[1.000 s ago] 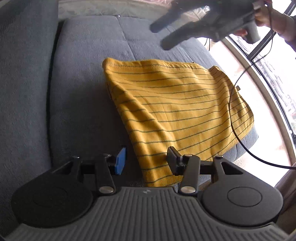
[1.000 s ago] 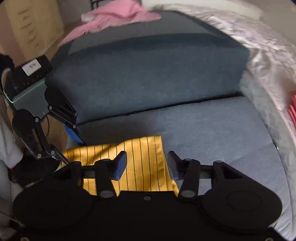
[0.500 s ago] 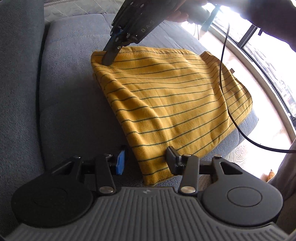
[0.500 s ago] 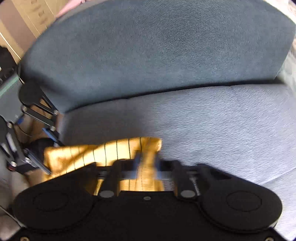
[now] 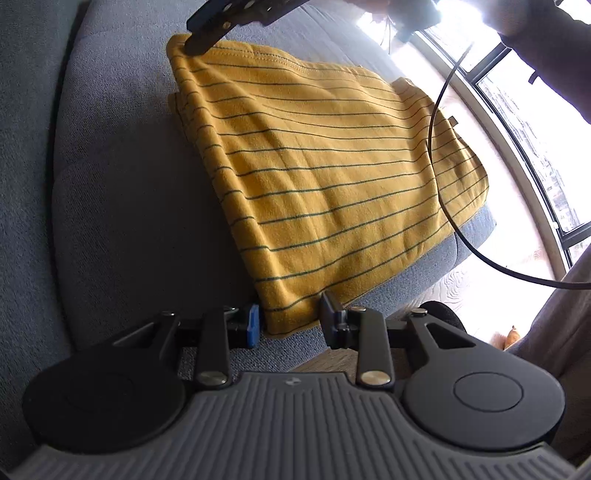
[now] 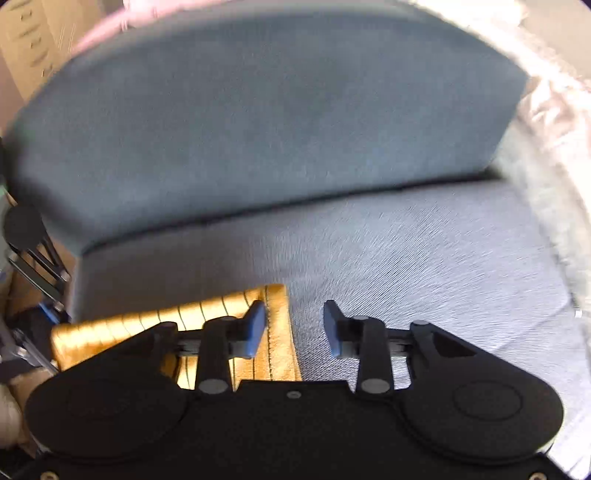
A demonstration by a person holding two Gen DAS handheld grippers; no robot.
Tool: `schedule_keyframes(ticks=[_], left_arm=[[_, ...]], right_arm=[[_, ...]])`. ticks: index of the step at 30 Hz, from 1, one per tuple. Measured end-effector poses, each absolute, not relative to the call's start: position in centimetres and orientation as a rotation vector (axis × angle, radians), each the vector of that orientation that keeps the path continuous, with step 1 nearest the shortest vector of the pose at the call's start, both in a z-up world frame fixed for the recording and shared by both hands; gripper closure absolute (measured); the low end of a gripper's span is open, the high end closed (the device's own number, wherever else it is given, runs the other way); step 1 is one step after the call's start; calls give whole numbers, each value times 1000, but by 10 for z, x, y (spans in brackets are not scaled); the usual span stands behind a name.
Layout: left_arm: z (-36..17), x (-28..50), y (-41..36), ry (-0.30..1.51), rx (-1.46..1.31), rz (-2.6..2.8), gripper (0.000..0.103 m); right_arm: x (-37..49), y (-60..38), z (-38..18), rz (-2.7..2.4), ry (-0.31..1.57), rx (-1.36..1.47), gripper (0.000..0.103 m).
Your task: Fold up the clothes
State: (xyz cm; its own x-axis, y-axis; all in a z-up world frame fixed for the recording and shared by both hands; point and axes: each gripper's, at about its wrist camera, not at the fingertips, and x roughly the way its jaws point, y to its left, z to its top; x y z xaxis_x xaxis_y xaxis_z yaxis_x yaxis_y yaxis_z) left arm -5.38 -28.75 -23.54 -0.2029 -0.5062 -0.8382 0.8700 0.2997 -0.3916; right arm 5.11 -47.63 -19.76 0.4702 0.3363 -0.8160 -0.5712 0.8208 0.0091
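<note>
Shirt [image 5: 332, 192] (yellow, thin dark stripes) lies folded on the grey sofa seat cushion [image 5: 122, 192], one edge reaching the cushion's front edge on the window side. Left gripper [image 5: 290, 323] sits low at the near corner of the shirt, jaws apart with that corner between them, blue pad [image 5: 253, 325] just beside the fabric on one side, black finger on the other; not clamped. Right gripper [image 6: 294, 328] is at the far corner: in the left wrist view its dark fingers come down from the top of frame and the tip touches the shirt's far corner by the stitched hem. In the right wrist view (motion-blurred) its jaws are apart, the blue-padded finger [image 6: 255, 325] over the hem edge of the shirt [image 6: 221, 314], the other finger over bare cushion [image 6: 424, 266]; the fabric there is not pinched. Sofa backrest [image 6: 258, 122] fills the upper half of that view. Black cable [image 5: 443, 192] loops across the window side of the shirt in the left wrist view. Window frame [image 5: 517, 122] is bright and overexposed at right. Pink cloth [image 6: 107, 26] shows behind the backrest, blurred.
</note>
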Motion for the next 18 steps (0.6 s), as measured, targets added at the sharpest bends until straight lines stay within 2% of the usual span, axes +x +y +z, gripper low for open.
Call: schedule_keyframes(ticks=[4,8,13,18], left_arm=[[-230,-57,-288,1225,401,-1319,65],[-231,-59,-289,1210,431,-1316,65],[-233,-60,-290,1220,469,-1306,65],[-230,-58,-289,1239,473,-1304,65]], right_arm=[[8,-456,-185,725,906,-343,66],[-15,-433,-200,905,957,-383,69],[3,-431,-220,865,898,-413,69],[26,-462,-201,708,840,-387,73]])
